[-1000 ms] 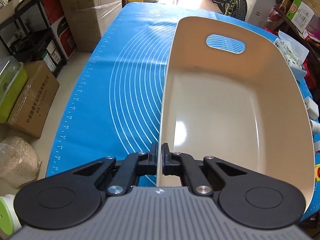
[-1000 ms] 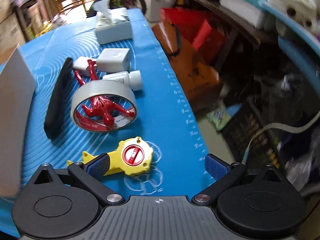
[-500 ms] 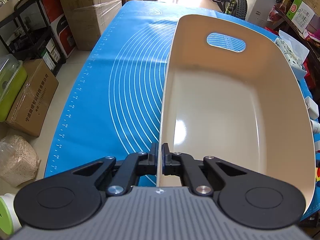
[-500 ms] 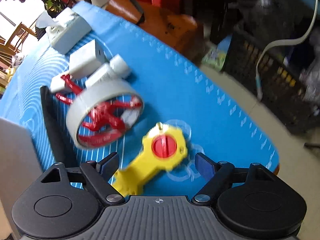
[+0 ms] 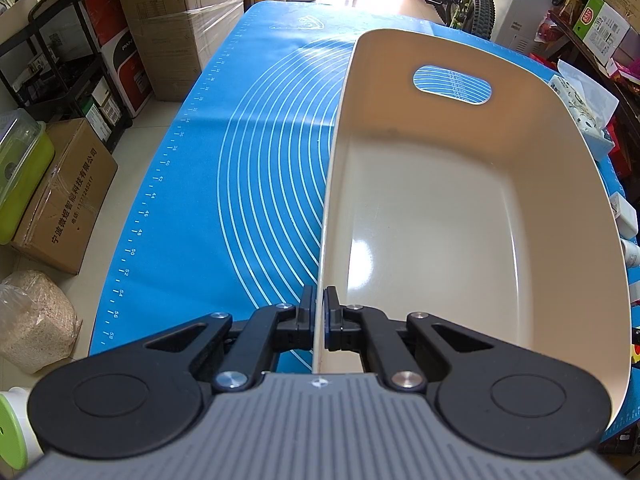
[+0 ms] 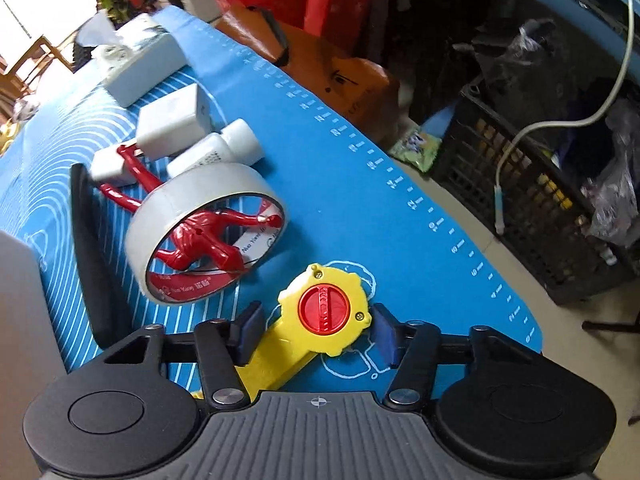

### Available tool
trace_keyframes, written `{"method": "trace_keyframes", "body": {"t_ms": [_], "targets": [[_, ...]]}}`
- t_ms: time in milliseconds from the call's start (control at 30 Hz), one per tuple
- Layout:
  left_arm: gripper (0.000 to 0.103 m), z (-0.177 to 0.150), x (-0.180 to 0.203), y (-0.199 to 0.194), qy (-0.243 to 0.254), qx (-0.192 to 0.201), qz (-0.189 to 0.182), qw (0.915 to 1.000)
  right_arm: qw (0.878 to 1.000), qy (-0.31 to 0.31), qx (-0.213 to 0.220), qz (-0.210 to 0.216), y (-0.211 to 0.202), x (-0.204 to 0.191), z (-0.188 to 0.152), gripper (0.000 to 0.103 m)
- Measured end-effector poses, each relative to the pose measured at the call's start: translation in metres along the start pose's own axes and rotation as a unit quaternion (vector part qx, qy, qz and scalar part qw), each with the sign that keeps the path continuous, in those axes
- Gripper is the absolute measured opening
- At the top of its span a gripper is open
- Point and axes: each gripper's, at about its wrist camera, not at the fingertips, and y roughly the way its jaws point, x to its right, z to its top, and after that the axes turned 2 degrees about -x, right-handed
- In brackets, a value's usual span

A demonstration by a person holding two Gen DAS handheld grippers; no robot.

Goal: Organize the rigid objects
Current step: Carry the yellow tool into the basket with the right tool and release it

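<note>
Left tool (image 5: 319, 312) clamped on beige bin (image 5: 460, 216) rim. Right tool (image 6: 316, 330) closing, yellow gadget (image 6: 320, 312) between its pads, right pad near touching.

On the bench stand one cream bin (image 5: 460, 220); one roll of grey tape (image 6: 204, 236); one red figure (image 6: 208, 240); one yellow tool (image 6: 320, 316); one black bar (image 6: 92, 256); two white blocks (image 6: 174, 122); one white bottle (image 6: 224, 148); one tissue box (image 6: 140, 60).
</note>
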Motion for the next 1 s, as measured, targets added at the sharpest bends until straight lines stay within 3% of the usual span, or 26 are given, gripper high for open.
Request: {"method": "trace_keyframes", "body": {"t_ms": [300, 767, 1000], "targets": [[0.006, 0.0, 0.0, 0.0, -0.002, 0.002, -0.003, 1.0, 0.999, -0.03, 0.025, 0.028, -0.007, 0.009, -0.005, 0.054], [0.005, -0.001, 0.0, 0.0, 0.0, 0.003, -0.001, 1.0, 0.989, -0.095, 0.113, 0.032, -0.049, 0.011, -0.006, 0.054], [0.005, -0.001, 0.002, -0.001, 0.003, 0.004, 0.002, 1.0, 0.983, -0.087, 0.149, 0.054, -0.081, 0.014, 0.003, 0.055]]}}
